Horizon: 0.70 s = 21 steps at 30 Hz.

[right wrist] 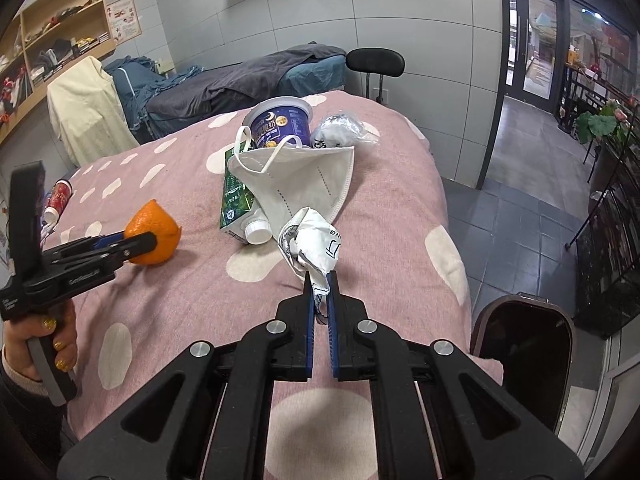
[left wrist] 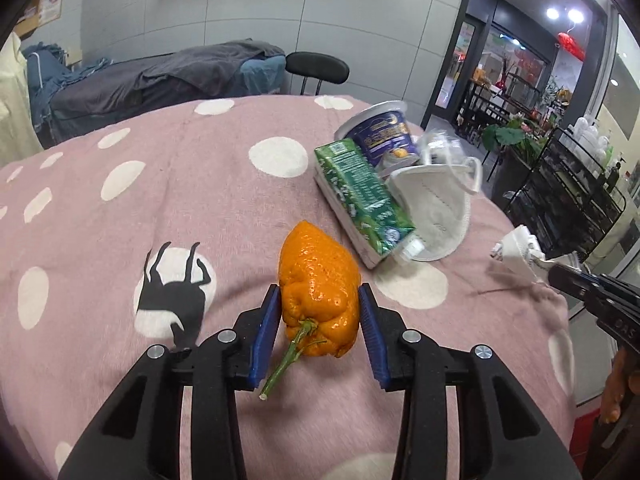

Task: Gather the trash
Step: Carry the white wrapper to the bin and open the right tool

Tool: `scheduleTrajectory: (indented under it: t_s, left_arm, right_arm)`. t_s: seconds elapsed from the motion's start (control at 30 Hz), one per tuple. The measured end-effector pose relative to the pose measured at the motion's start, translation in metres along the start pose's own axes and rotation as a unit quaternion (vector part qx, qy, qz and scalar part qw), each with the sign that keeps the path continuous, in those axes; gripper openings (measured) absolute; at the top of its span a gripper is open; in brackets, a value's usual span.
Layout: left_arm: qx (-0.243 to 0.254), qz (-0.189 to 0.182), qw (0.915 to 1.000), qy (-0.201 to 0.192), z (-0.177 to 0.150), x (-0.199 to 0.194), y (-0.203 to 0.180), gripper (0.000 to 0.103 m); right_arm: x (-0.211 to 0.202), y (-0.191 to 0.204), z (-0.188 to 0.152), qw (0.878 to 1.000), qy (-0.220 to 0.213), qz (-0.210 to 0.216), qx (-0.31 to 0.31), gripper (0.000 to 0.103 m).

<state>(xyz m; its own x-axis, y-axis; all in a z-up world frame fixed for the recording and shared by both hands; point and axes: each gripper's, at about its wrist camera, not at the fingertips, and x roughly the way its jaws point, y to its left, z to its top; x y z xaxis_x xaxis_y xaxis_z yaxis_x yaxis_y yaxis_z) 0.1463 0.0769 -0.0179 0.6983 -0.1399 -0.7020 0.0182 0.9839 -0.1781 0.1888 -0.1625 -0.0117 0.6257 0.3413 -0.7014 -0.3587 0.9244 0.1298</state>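
Here, a pink blanket (left wrist: 200, 184) with cream polka dots and a black animal silhouette is spread over a rounded surface. An orange fruit (left wrist: 318, 292), wrinkled and knobbly with a green stem attached, is gripped by the left gripper (left wrist: 319, 316); its blue ribbed pads (left wrist: 270, 320) are pressed against both sides of the fruit, jaws partly closed around it. From the right wrist view the fruit (right wrist: 154, 236) is seen at the left, just above the blanket (right wrist: 400, 208); whether it is lifted clear cannot be told. The left gripper's handle is held by a hand (right wrist: 40, 344) with gold-painted nails.

A crumpled white wrapper (right wrist: 310, 240), thin and creased with black print, is pinched by the right gripper (right wrist: 319, 284), jaws nearly fully closed on its lower edge.

Beyond, a clutter of trash is piled near mid-blanket: a green glossy carton (left wrist: 356, 192) lying flat with a white cap, a folded white face mask (left wrist: 436, 208) draped partly over it, a round blue tub (left wrist: 384, 132) behind, and a scrunched clear plastic bag (right wrist: 340, 130) beside the tub. These are touching or overlapping. A small red-and-white bottle (right wrist: 58, 198) is seen lying at the far left edge.

A dark bin (right wrist: 524, 352) with an open mouth is placed beside the blanket's right edge, on grey tiled floor. A black chair back (right wrist: 374, 62) and a bed with grey covers (right wrist: 240, 76) are behind.
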Motion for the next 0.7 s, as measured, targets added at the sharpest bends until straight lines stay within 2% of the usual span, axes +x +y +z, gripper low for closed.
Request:
scheduleTrajectory:
  t_s: [0.37,0.7]
  left_arm:
    - [0.044,-0.071,0.9949,-0.057,-0.01,-0.041,-0.062,0.039]
    - [0.097,-0.134,0.9839,-0.067,-0.014,-0.039,-0.126,0.039]
  right_arm:
    - [-0.036,-0.037,-0.025,0.998,-0.034,-0.027,0.048,0.006]
    - [-0.066,-0.104,-0.057,0.988,-0.047,-0.084,0.123,0.006]
